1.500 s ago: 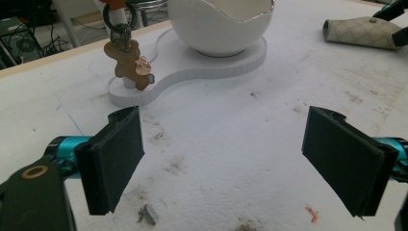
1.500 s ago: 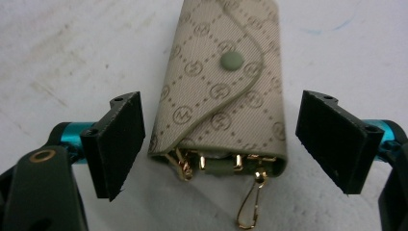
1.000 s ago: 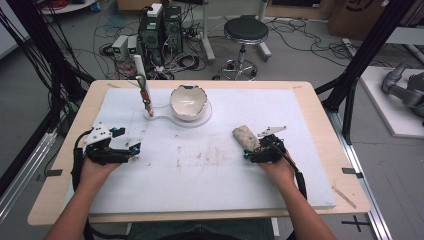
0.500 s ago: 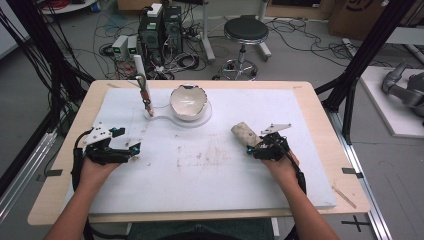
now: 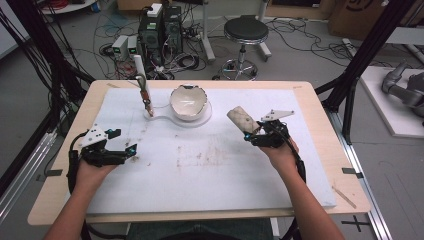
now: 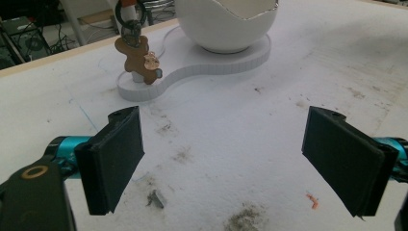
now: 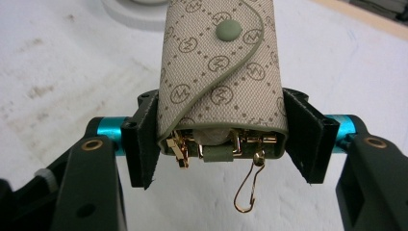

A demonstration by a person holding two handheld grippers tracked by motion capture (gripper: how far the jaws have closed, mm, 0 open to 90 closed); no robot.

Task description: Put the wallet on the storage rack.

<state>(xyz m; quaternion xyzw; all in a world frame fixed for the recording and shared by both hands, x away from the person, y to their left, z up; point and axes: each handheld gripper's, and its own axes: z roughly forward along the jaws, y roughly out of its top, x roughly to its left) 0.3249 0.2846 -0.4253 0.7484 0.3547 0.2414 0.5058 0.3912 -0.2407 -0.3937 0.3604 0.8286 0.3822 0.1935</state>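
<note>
Pouch sits between the two pads of the right claw, its lower end clamped there, the pads pressing its two sides; those jaws have just been closing onto it. It is a beige key pouch with a printed pattern, a green edge and a green snap, and gold hooks hang out of its open bottom end toward the camera. In the high view the pouch sticks out from the right claw up and to the left, clear of the white mat on the table, right of the bowl. The left claw has its pads wide apart with nothing between them, over stained mat; ahead of it a brown gingerbread charm hangs on a ring over a white stand that also carries the bowl. In the high view the left claw is low over the mat's left side, well apart from the pouch.
</note>
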